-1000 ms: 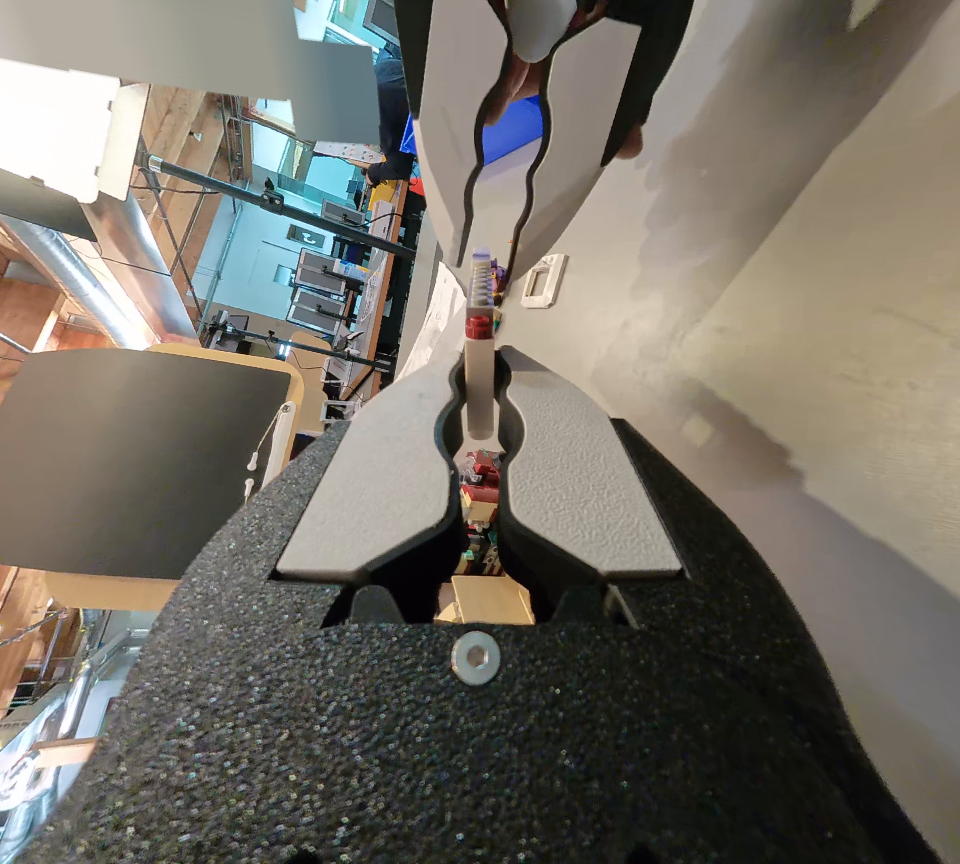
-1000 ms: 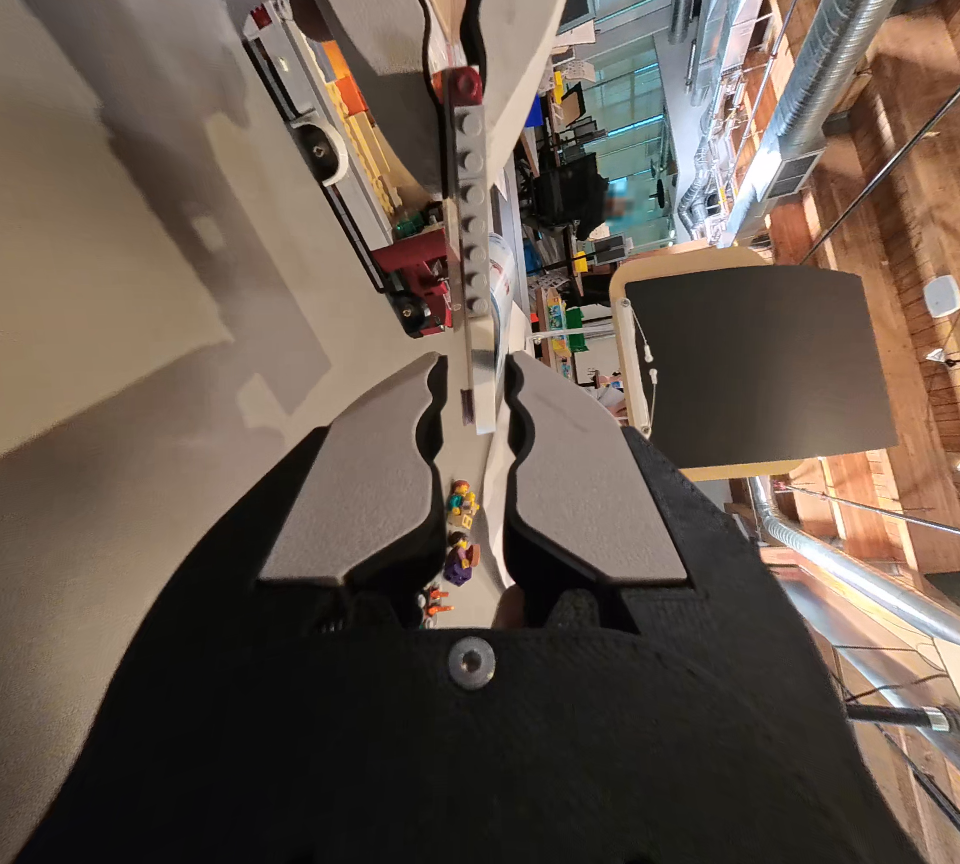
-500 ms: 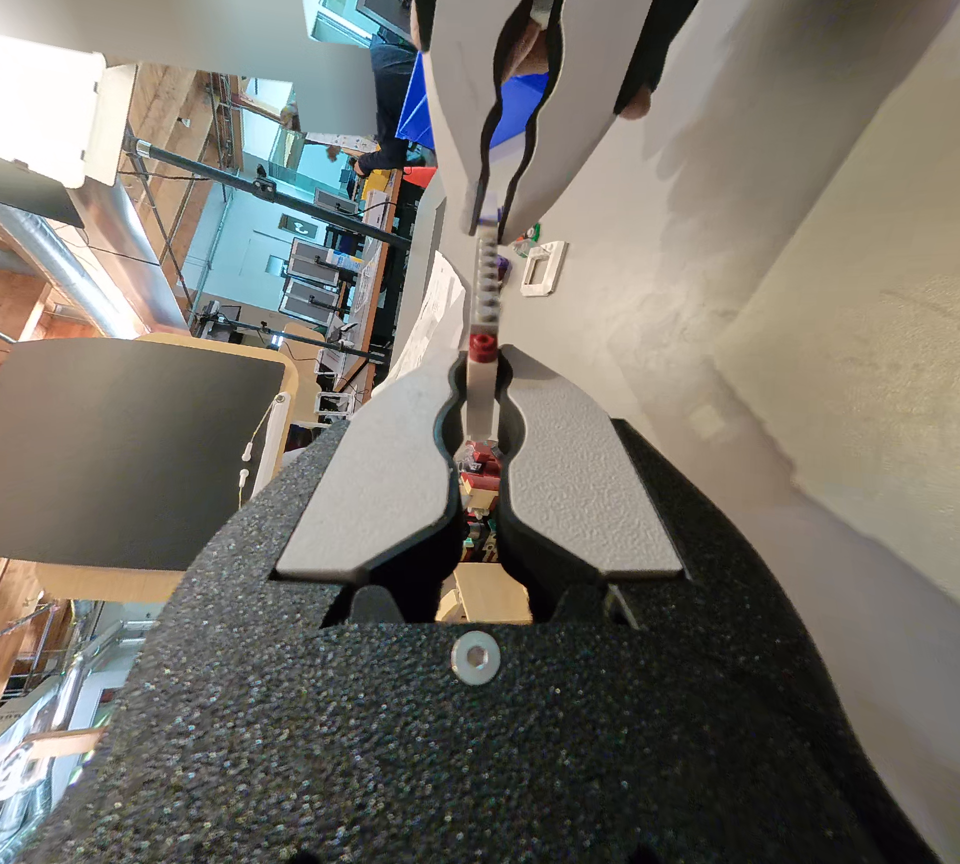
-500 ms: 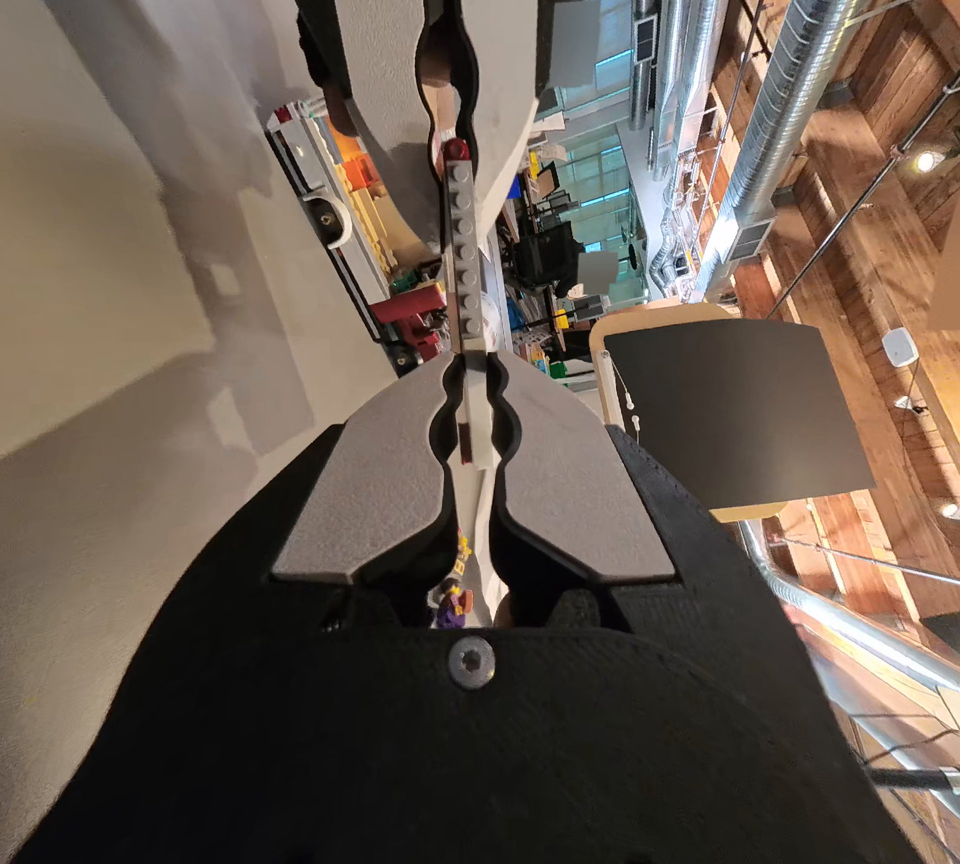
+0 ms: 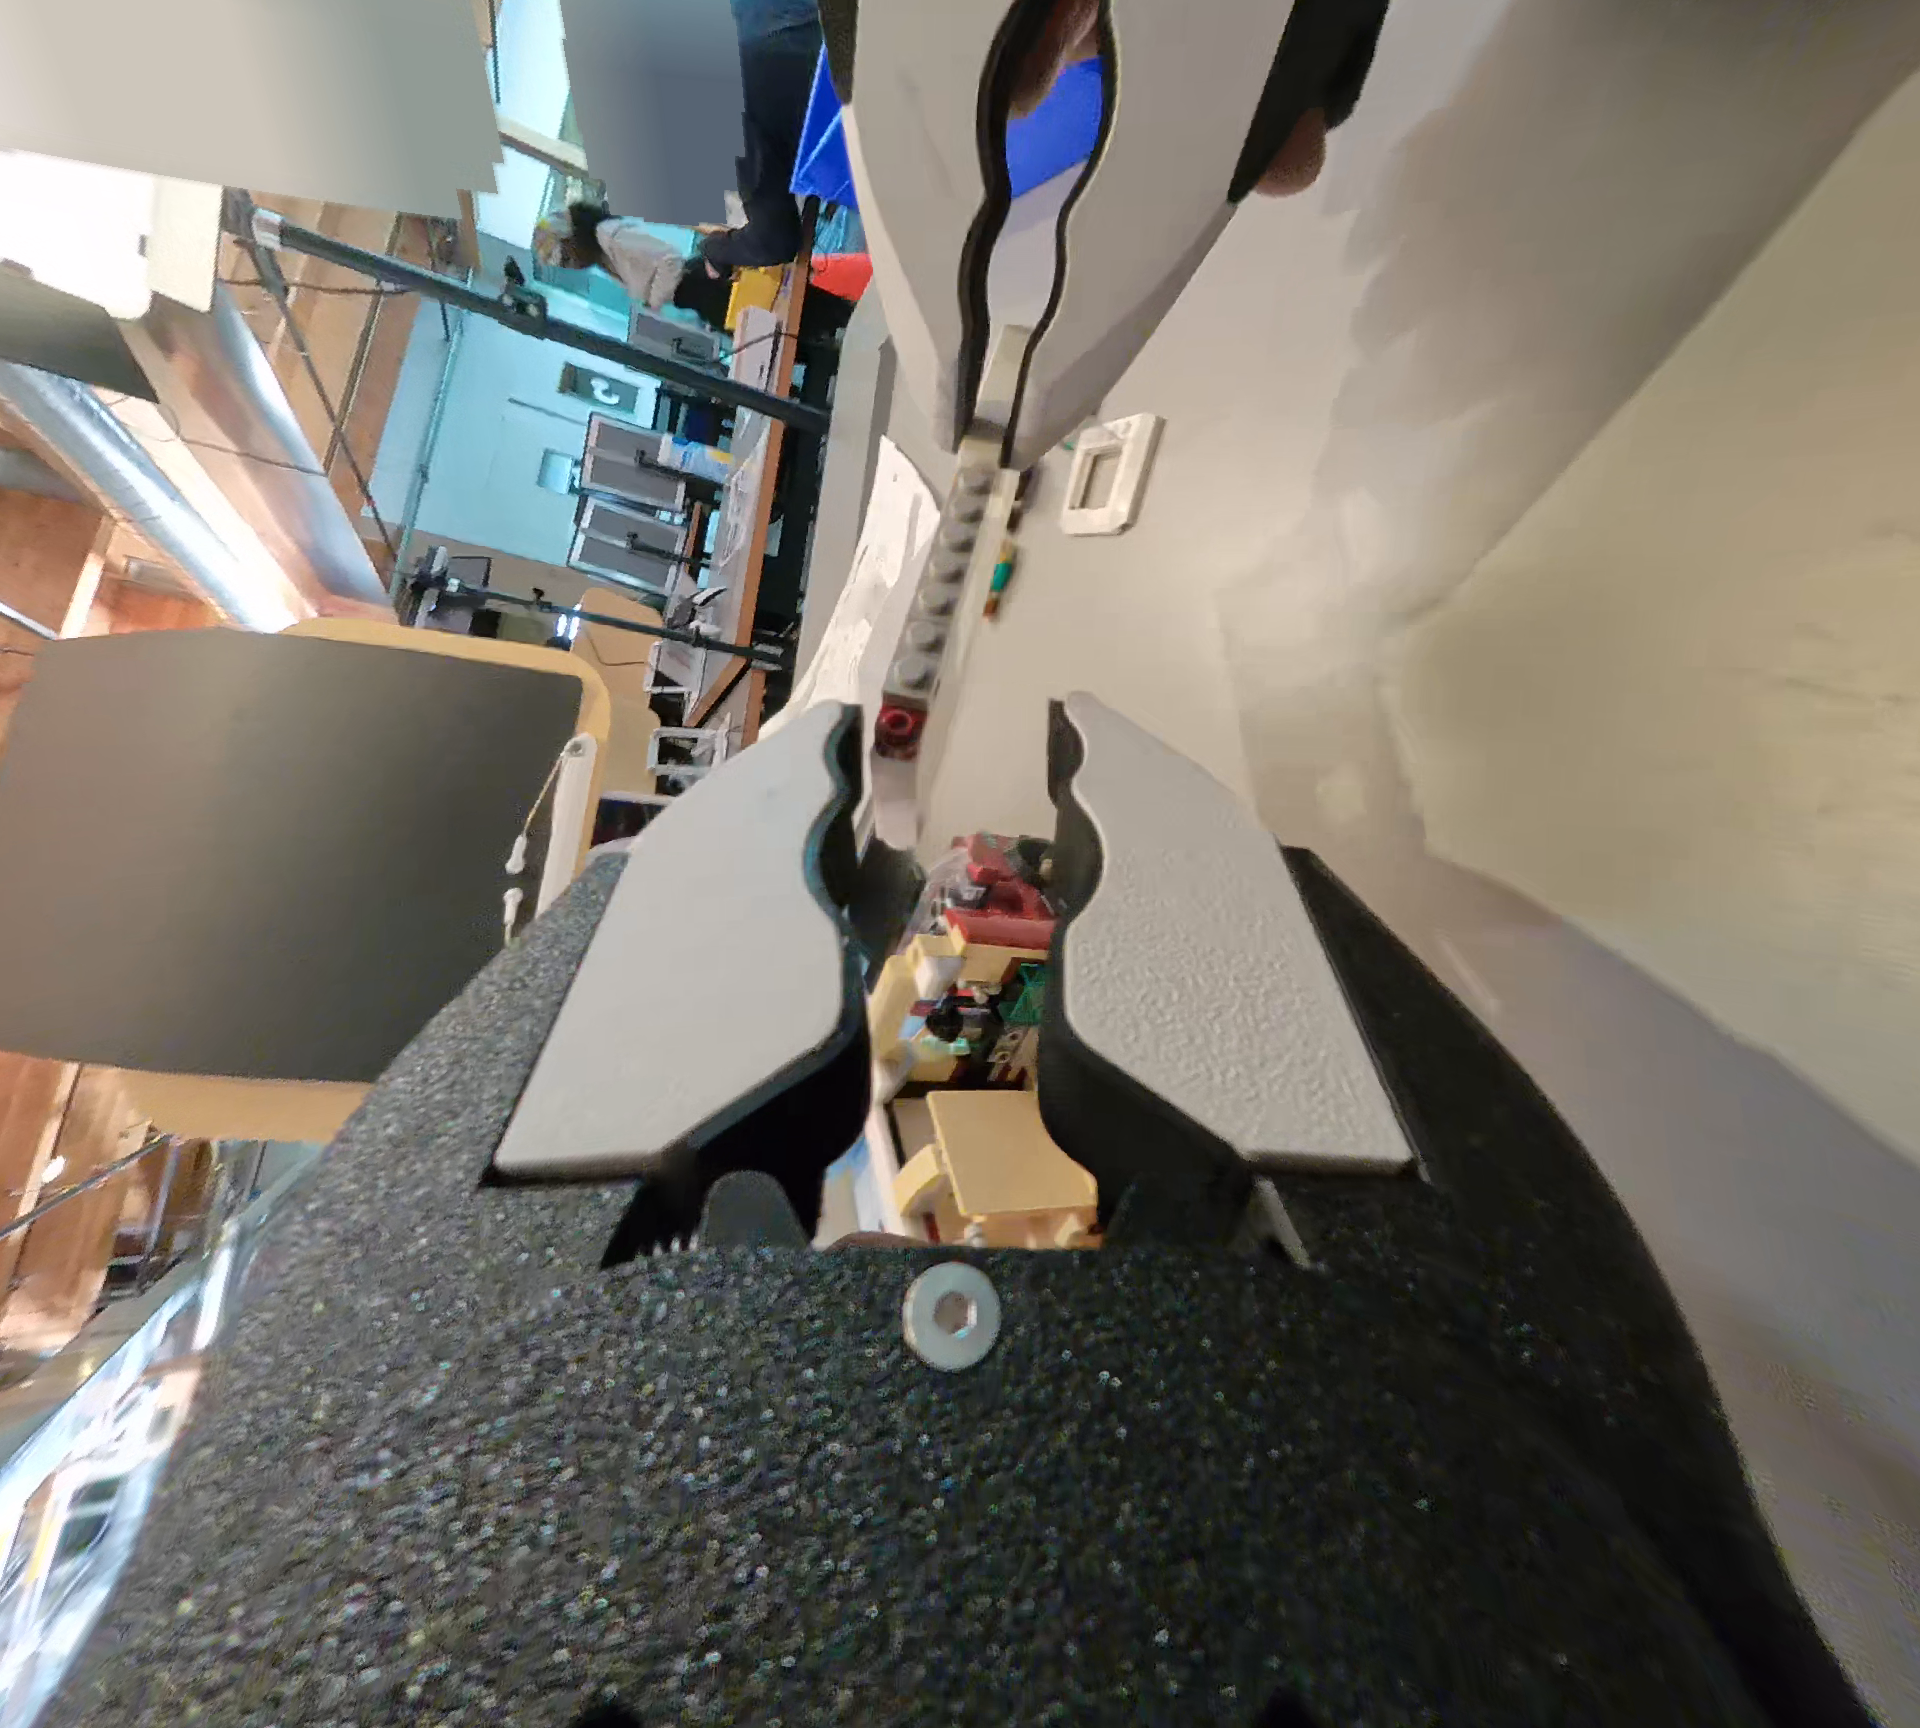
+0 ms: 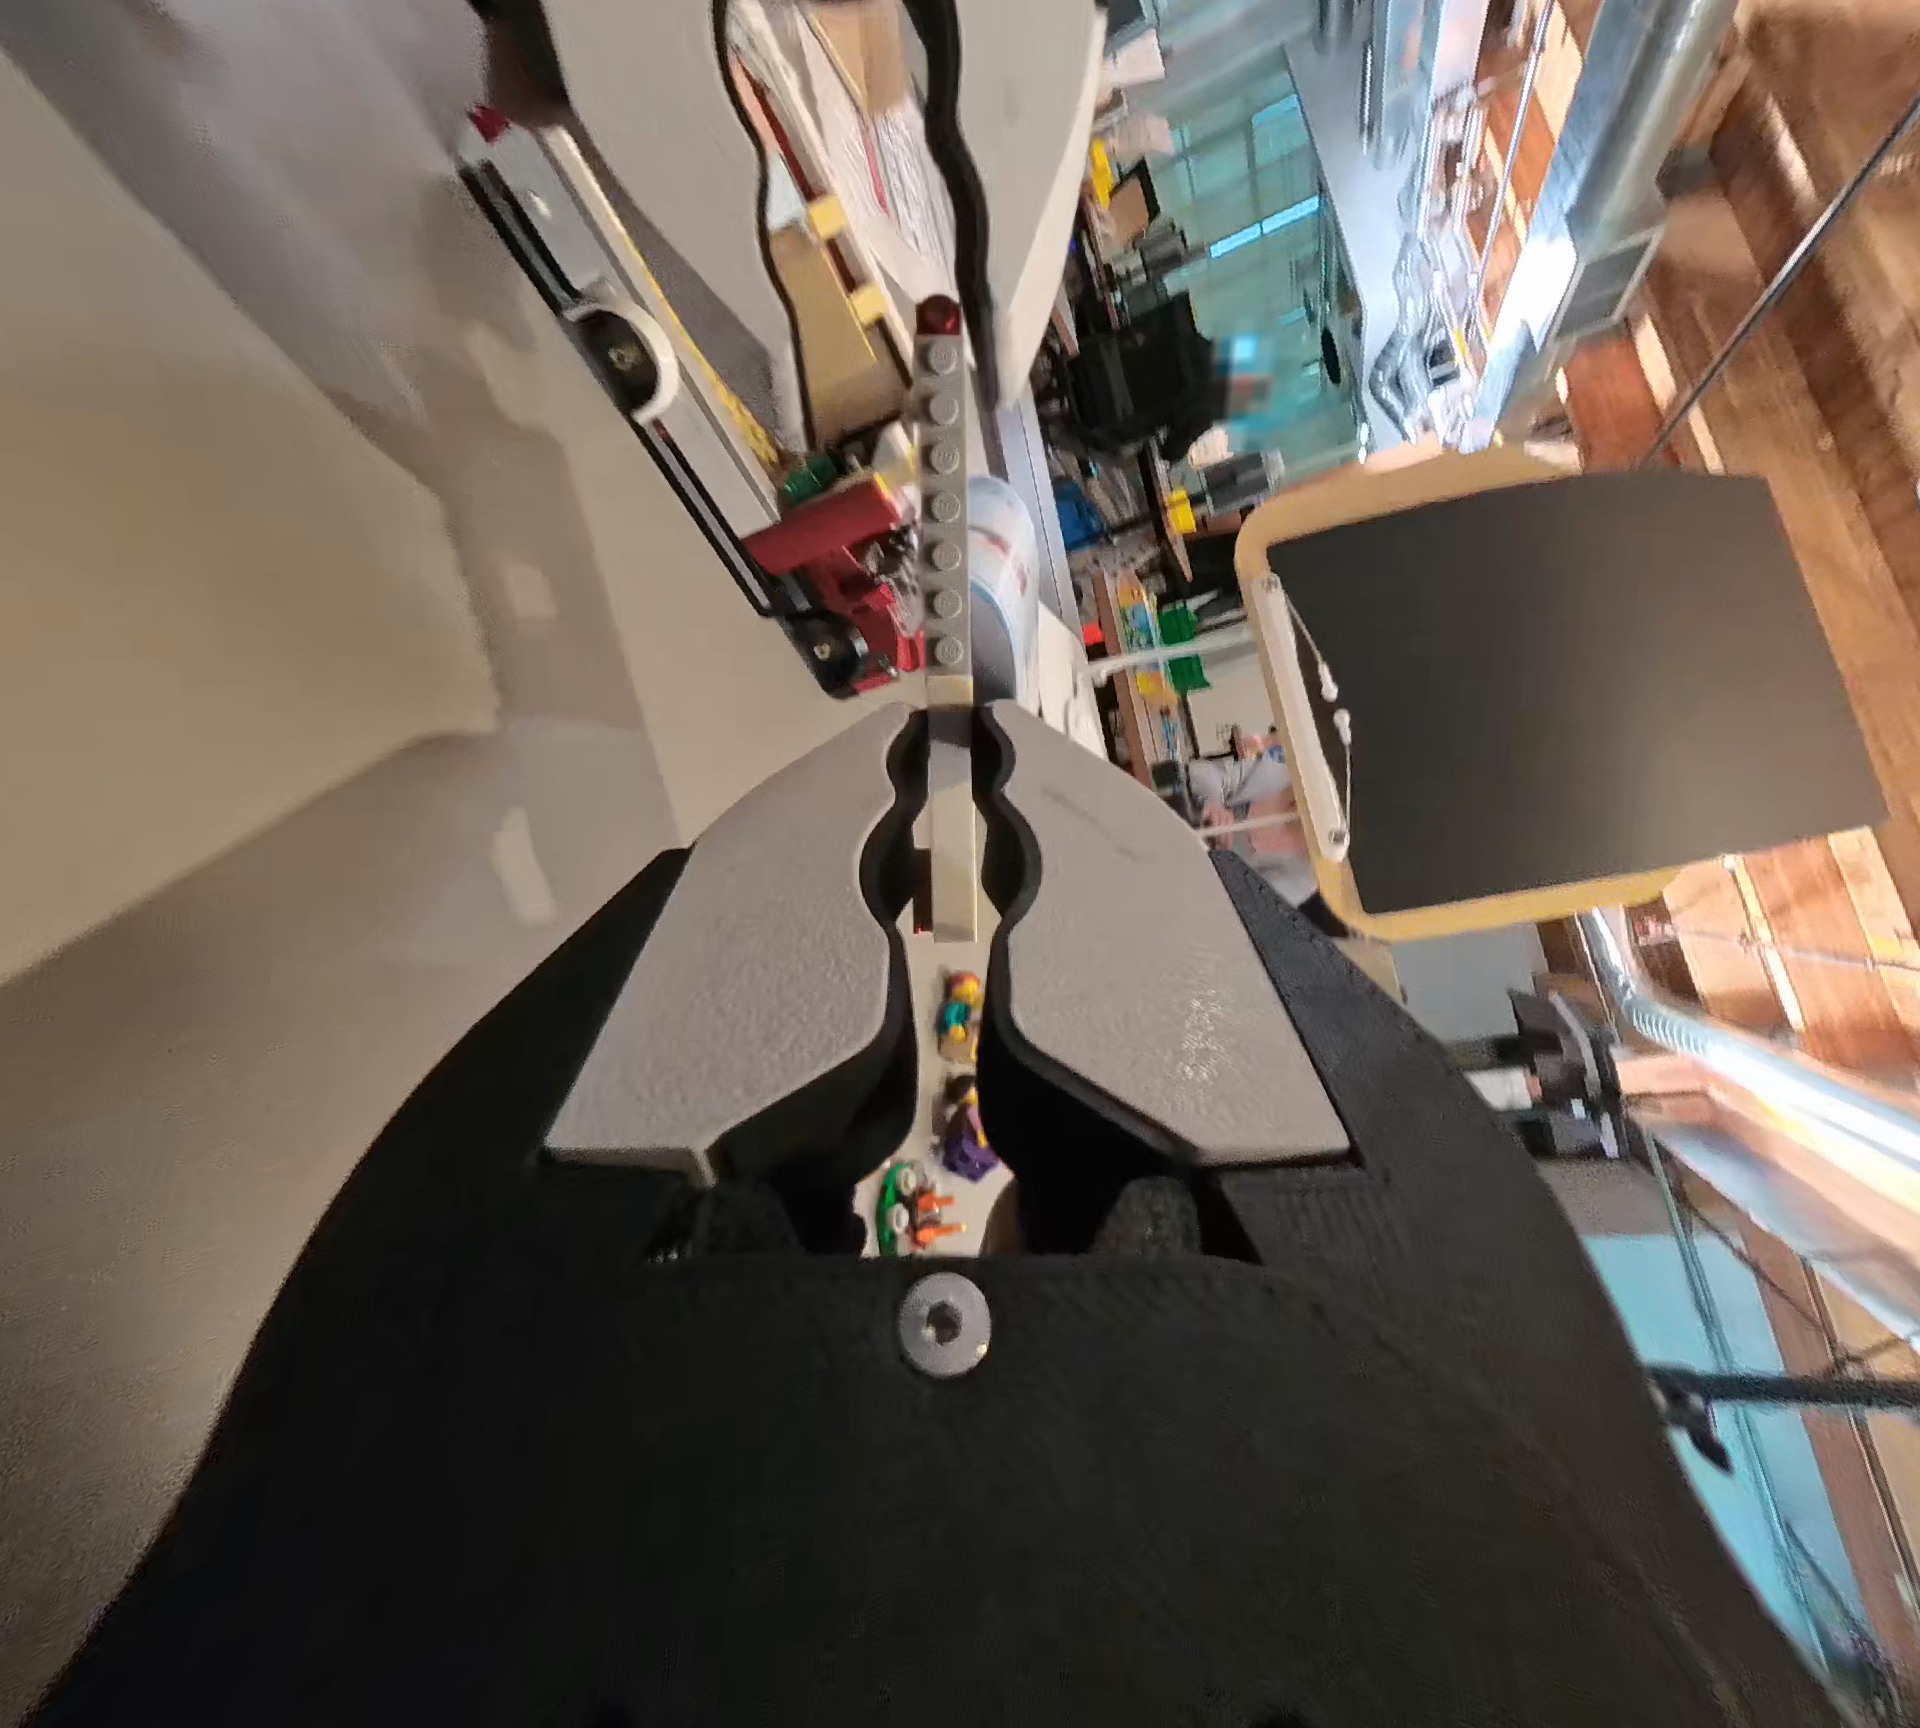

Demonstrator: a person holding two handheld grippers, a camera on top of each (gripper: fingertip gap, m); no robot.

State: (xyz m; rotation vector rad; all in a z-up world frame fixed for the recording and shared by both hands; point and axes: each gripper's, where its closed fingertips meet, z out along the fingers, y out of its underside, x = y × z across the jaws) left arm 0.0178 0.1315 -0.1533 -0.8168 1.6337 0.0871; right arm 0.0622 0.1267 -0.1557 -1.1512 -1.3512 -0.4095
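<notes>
Right wrist view: one gripper holding the plate

Right gripper (image 6: 948, 722) is clamping one long grey studded plate (image 6: 943, 525) with a dark red round piece (image 6: 937, 315) at its far end. Left gripper (image 5: 956, 722) is standing wide – half a second ago it was pinching that red end – pads now clear of it. Plate is hanging in air above the grey table (image 5: 1558, 535).

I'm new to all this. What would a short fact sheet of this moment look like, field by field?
Setting: grey table in a workshop
Left gripper: open, its fingers standing apart on either side of one end of the strip
Right gripper: shut on the other end of a long grey studded brick strip
Strip detail: small red round piece at the end by the left gripper
On the table: partly built toy brick model, toy figures, white frame piece
Background: black-backed chair, metal ducts
</notes>
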